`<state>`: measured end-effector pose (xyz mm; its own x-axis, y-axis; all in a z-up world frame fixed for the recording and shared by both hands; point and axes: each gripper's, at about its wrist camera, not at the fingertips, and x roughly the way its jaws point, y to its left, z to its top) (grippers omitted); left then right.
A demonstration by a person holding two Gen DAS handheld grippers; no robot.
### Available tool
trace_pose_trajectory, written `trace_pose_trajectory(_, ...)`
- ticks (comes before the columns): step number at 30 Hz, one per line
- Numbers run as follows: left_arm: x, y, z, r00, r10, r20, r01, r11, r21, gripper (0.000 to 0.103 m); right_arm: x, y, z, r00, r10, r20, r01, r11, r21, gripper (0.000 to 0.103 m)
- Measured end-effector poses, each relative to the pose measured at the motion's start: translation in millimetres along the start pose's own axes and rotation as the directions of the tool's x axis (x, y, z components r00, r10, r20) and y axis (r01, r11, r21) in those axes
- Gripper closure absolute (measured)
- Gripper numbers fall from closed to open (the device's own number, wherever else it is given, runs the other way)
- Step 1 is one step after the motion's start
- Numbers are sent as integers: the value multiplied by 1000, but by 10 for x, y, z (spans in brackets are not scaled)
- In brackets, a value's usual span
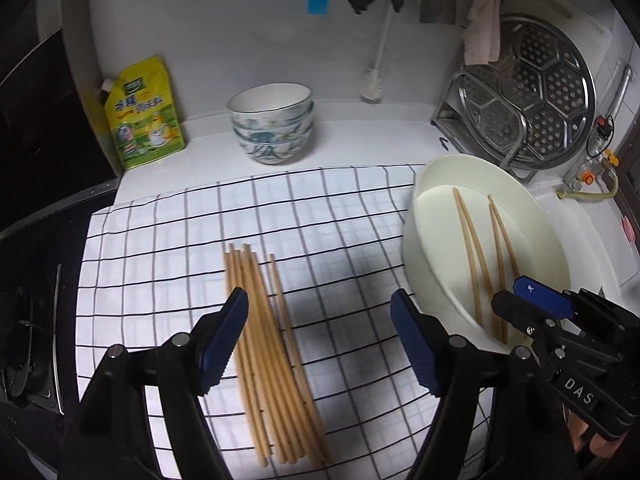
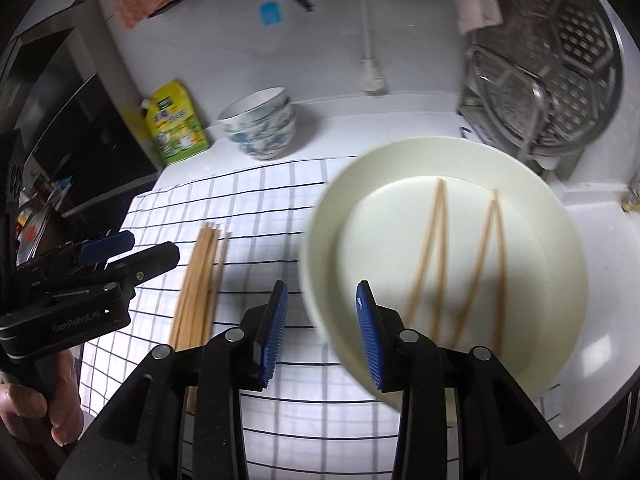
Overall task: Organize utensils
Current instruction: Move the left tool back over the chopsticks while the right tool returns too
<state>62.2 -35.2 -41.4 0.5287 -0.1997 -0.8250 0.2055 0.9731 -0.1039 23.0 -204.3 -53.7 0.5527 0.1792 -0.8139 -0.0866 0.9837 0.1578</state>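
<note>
Four chopsticks (image 2: 460, 264) already lie in the cream plate (image 2: 560, 288), set as two pairs side by side, which I take as the sorted share of the job. The plate fills the right half of my right wrist view and sits at the right edge of the checked cloth (image 1: 168, 248), partly on the white tabletop (image 1: 360, 140).

The rest, a bundle of loose chopsticks (image 1: 268, 352), lies on the cloth in the lower middle of my left wrist view, roughly parallel, with one stick a little apart on the bundle's right side. The cloth probably keeps them from rolling.

My left tool (image 1: 320, 344) hangs over that bundle with its jaws spread wide and nothing between them; the left pad stands above the sticks, so I judge I am lining up to take a pair. My right tool (image 2: 320, 332) is also empty, its jaws parted moderately, poised over the near rim of the plate at the lower centre of its view. That view is blurred, so I cannot tell how close it is to the rim.

At the upper middle, well apart from the work, stand stacked blue-patterned bowls (image 1: 272, 124), and a yellow refill pouch (image 1: 144, 116) leans at the upper left. A perforated steamer tray (image 1: 536, 88) is propped in the rack at the upper right.
</note>
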Motion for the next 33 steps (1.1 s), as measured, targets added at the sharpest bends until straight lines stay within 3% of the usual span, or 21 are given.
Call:
trace_pose_trajectory(15,113,873,-388,996,68,-63,-72,995,-73,26,492,845,-221,994,46,-100,-55,995,-84,60)
trace_pose_trajectory(21,270,1113,-552,992,76,-105,-86,992,-89,24,733,972,-376,988,46,-148,-57,996,-71,54)
trace_pose_trajectory(33,502,1281,-732,985,72,-159,-87,992,-89,16,1042,1027,-641,978,-13,-207,2,999,-51,53)
